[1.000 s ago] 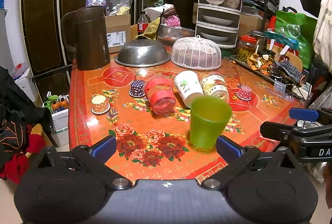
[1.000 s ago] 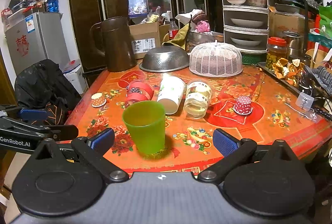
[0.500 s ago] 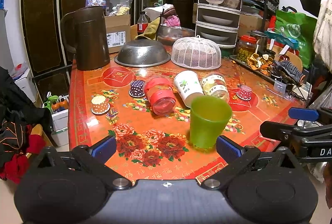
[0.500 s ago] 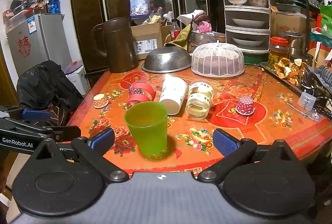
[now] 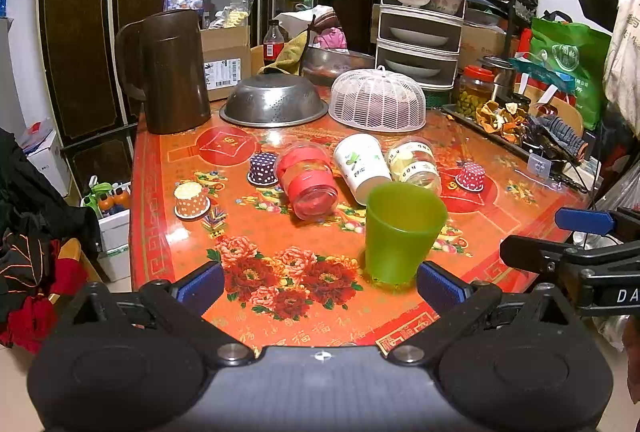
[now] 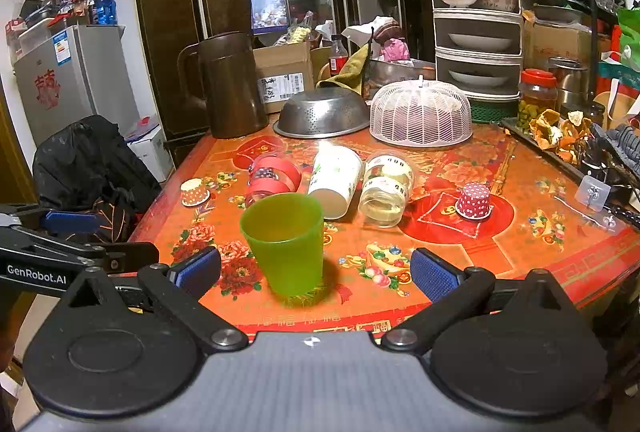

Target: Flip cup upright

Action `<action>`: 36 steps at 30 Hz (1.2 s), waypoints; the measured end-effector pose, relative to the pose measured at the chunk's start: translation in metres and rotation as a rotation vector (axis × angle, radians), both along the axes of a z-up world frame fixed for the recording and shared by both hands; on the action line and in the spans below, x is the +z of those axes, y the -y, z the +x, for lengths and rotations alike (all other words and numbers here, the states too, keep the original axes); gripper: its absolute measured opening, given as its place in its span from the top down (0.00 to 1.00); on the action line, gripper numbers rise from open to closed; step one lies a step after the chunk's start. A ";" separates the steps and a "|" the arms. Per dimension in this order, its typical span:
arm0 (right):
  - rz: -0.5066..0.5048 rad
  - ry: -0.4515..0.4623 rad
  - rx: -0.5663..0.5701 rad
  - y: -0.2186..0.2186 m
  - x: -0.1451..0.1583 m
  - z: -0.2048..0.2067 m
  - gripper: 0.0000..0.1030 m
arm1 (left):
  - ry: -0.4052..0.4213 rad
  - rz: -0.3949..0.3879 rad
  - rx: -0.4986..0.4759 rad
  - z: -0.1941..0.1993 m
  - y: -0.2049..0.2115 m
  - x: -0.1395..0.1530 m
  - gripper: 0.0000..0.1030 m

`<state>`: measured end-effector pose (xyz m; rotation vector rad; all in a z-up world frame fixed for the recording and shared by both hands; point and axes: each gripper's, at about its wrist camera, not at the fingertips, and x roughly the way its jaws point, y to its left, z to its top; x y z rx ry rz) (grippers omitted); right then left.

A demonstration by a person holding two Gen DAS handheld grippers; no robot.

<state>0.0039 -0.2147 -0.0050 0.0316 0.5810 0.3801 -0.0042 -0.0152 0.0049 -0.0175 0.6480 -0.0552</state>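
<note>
A green plastic cup (image 5: 402, 232) stands upright, mouth up, near the table's front edge; it also shows in the right wrist view (image 6: 286, 242). Behind it lie on their sides a red-banded clear cup (image 5: 308, 181), a white paper cup (image 5: 360, 165) and a clear jar-like cup (image 5: 416, 163). My left gripper (image 5: 320, 286) is open and empty at the front edge, the green cup just inside its right finger. My right gripper (image 6: 316, 272) is open and empty, just in front of the green cup.
Small cupcake liners sit mouth down: orange dotted (image 5: 191, 199), purple dotted (image 5: 262, 167), red dotted (image 5: 471, 176). A brown jug (image 5: 168, 71), a steel colander (image 5: 274, 99) and a white mesh food cover (image 5: 378, 99) stand at the back. A cluttered tray (image 5: 520, 127) lines the right edge.
The right gripper view has drifted slightly up and forward. The left gripper and the cups have not moved.
</note>
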 end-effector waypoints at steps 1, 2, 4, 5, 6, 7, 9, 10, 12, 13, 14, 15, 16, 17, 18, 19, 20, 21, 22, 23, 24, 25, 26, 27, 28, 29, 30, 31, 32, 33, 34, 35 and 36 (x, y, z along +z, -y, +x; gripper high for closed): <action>0.001 -0.001 0.000 0.000 0.000 0.000 0.01 | 0.000 0.000 -0.001 0.000 0.001 0.000 0.00; 0.002 -0.001 0.000 0.000 0.000 0.000 0.01 | 0.001 0.001 -0.002 0.000 0.001 0.000 0.00; 0.005 -0.002 0.000 0.001 -0.001 0.001 0.01 | 0.000 0.002 0.000 0.000 0.001 0.001 0.00; 0.006 -0.002 0.000 0.001 -0.001 0.001 0.01 | -0.001 0.002 0.000 0.001 0.001 0.001 0.00; 0.005 -0.002 -0.001 0.000 -0.001 0.001 0.01 | -0.002 0.001 0.000 0.001 0.001 0.001 0.00; 0.006 -0.001 -0.001 0.001 -0.001 0.001 0.01 | -0.002 0.000 0.001 0.001 0.001 0.001 0.00; 0.006 -0.002 -0.001 0.000 -0.001 0.001 0.01 | -0.002 -0.001 0.001 0.001 0.001 0.001 0.00; 0.006 0.000 -0.001 0.001 -0.001 0.001 0.01 | -0.003 0.000 0.001 0.001 0.001 0.000 0.00; 0.009 0.001 0.000 0.001 -0.001 0.001 0.01 | -0.003 0.000 0.000 0.001 0.001 0.000 0.00; 0.009 0.001 0.000 0.001 -0.002 0.000 0.01 | -0.004 0.000 0.000 0.001 0.000 0.000 0.00; 0.009 0.001 0.000 0.001 -0.002 0.000 0.01 | -0.005 0.001 0.001 0.001 0.000 0.000 0.00; 0.009 0.000 -0.001 0.001 -0.002 0.000 0.01 | -0.006 0.001 0.001 0.001 0.000 -0.001 0.00; 0.010 -0.001 0.000 0.001 -0.002 0.000 0.01 | -0.007 0.000 0.001 0.001 0.000 -0.001 0.00; 0.011 -0.001 0.001 0.001 -0.002 0.000 0.01 | -0.009 -0.001 0.001 0.001 0.000 -0.002 0.00; 0.013 -0.002 0.001 0.001 -0.002 0.000 0.01 | -0.009 -0.002 0.001 0.001 -0.001 -0.002 0.00; 0.013 -0.002 0.002 0.001 -0.002 0.000 0.01 | -0.010 -0.002 0.002 0.001 -0.001 -0.002 0.00; 0.013 -0.001 0.002 0.001 -0.002 0.000 0.01 | -0.011 -0.003 0.003 0.002 -0.001 -0.002 0.00; 0.013 -0.002 0.002 0.001 -0.002 0.000 0.01 | -0.011 -0.004 0.003 0.002 -0.001 -0.002 0.00; 0.013 -0.002 0.003 0.001 -0.002 0.000 0.01 | -0.011 -0.003 0.002 0.002 -0.001 -0.002 0.00; 0.014 -0.002 0.003 0.001 -0.002 0.000 0.01 | -0.011 -0.002 0.003 0.002 -0.001 -0.002 0.00; 0.014 -0.002 0.004 0.001 -0.002 0.000 0.01 | -0.011 -0.002 0.003 0.002 -0.002 -0.002 0.00; 0.014 -0.003 0.004 0.001 -0.002 0.000 0.01 | -0.011 -0.002 0.003 0.002 -0.002 -0.002 0.00; 0.013 -0.003 0.005 0.001 -0.002 0.000 0.01 | -0.011 -0.002 0.003 0.002 -0.002 -0.003 0.00; 0.012 -0.003 0.005 0.000 -0.002 0.000 0.01 | -0.012 -0.001 0.003 0.002 -0.002 -0.003 0.00; 0.012 -0.003 0.005 0.000 -0.003 0.000 0.01 | -0.013 -0.002 0.003 0.002 -0.001 -0.003 0.00; 0.013 -0.003 0.005 0.000 -0.002 0.000 0.01 | -0.013 -0.002 0.002 0.003 -0.001 -0.003 0.00; 0.013 -0.003 0.005 0.000 -0.002 0.000 0.01 | -0.013 -0.002 0.001 0.003 -0.001 -0.003 0.00; 0.014 -0.004 0.007 0.000 -0.003 0.000 0.01 | -0.012 -0.001 0.000 0.003 -0.001 -0.004 0.00; 0.015 -0.005 0.007 0.000 -0.003 0.000 0.01 | -0.012 -0.001 -0.001 0.003 -0.001 -0.004 0.00; 0.015 -0.005 0.008 0.000 -0.003 0.000 0.01 | -0.009 0.001 -0.003 0.003 -0.001 -0.004 0.00; 0.015 -0.004 0.009 -0.001 -0.004 -0.001 0.01 | -0.006 0.004 -0.003 0.003 -0.001 -0.004 0.00; 0.015 -0.004 0.011 -0.001 -0.004 -0.001 0.01 | -0.002 0.009 -0.002 0.003 -0.001 -0.004 0.00; 0.016 -0.004 0.013 -0.002 -0.005 -0.001 0.01 | 0.001 0.015 -0.001 0.003 0.000 -0.004 0.00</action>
